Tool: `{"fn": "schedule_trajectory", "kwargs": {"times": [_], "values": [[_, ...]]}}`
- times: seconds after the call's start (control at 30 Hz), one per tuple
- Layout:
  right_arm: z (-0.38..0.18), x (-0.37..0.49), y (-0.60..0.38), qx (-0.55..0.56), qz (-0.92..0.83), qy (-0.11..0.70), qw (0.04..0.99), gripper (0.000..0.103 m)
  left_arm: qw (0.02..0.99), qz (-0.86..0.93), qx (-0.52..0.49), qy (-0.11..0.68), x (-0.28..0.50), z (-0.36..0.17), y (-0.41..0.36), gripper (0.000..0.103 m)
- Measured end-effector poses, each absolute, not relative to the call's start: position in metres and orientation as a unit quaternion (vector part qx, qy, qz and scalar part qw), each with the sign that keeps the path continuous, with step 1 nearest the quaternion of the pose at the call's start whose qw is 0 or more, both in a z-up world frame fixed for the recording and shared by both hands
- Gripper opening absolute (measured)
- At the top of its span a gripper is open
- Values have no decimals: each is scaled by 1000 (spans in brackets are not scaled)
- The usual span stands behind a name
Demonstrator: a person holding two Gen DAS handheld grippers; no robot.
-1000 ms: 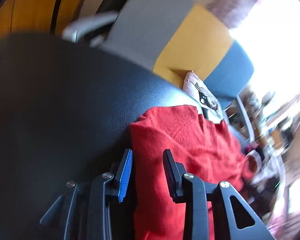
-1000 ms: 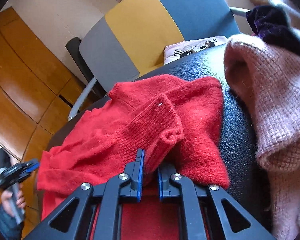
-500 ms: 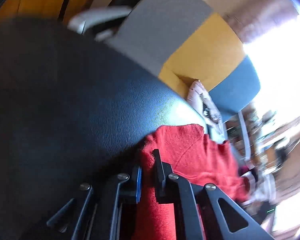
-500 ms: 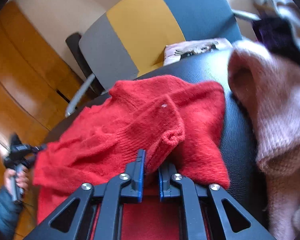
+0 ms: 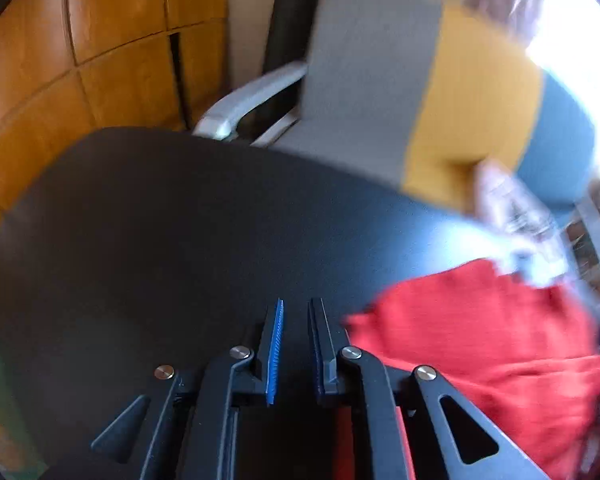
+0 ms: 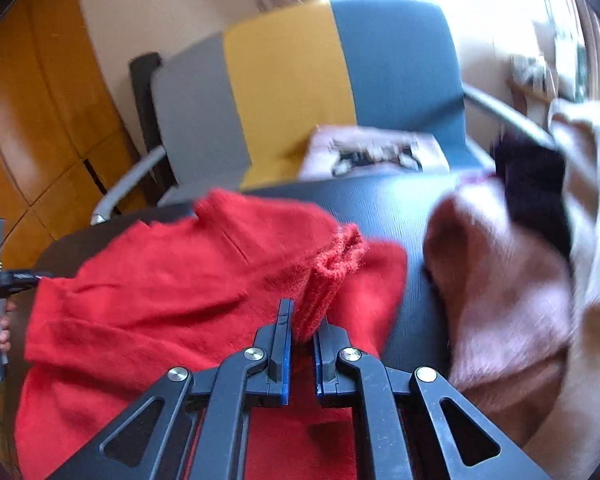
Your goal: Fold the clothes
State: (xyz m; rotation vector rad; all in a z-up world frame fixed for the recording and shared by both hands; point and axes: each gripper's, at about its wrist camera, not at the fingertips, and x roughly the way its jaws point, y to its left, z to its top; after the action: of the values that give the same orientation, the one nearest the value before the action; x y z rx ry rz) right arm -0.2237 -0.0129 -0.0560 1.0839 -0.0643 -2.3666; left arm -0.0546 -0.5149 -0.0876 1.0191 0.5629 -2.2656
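A: Where was the red sweater (image 6: 172, 296)?
B: Spread on the black tabletop (image 6: 384, 204), left of the pink knit (image 6: 496, 280).
A: And the right gripper (image 6: 302, 320)?
B: Clamped on the ribbed red cuff (image 6: 332, 276), which stood up between its pads.
A: The left gripper (image 5: 296, 320)?
B: Its jaws were opening, nothing between them, the sweater just to its right.

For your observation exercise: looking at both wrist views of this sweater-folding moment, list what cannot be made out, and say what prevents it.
- Printed design on the pale cushion: motion blur, both views.
- Near hem of the red sweater: behind the right gripper, whose jaws pinch the ribbed cuff.
- Dark garment by the pink knit: blurred, half buried.
- Sweater's right side, left view: cut by the edge; left gripper jaws opening, empty.
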Motion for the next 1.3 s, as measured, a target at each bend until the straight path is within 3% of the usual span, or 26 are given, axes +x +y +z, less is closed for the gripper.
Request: {"fn": "schedule_trajectory", "kwargs": {"times": [0.13,0.27,0.4,0.57,0.77,0.97,1.3], "values": [[-64,-225,-5,410,-870,-52,268,11,206,-887,371,182,-36,-86,-459,15],[-59,-220,-2,408,-875,-37,259,15,189,-886,403,127,-34,-109,-411,16],[-36,-199,9,372,-899,5,230,22,189,-890,390,142,-22,-113,-405,16],[-9,-185,-4,332,-906,53,256,22,184,-891,397,116,-28,-116,-399,21],[-44,-201,-56,386,-873,152,257,33,204,-887,398,112,-40,-141,-409,29],[-66,-183,-58,364,-888,165,228,36,210,-888,385,137,-45,-146,-424,29],[-72,-251,-80,363,-884,140,258,40,231,-888,373,140,-95,-150,-453,30]]}}
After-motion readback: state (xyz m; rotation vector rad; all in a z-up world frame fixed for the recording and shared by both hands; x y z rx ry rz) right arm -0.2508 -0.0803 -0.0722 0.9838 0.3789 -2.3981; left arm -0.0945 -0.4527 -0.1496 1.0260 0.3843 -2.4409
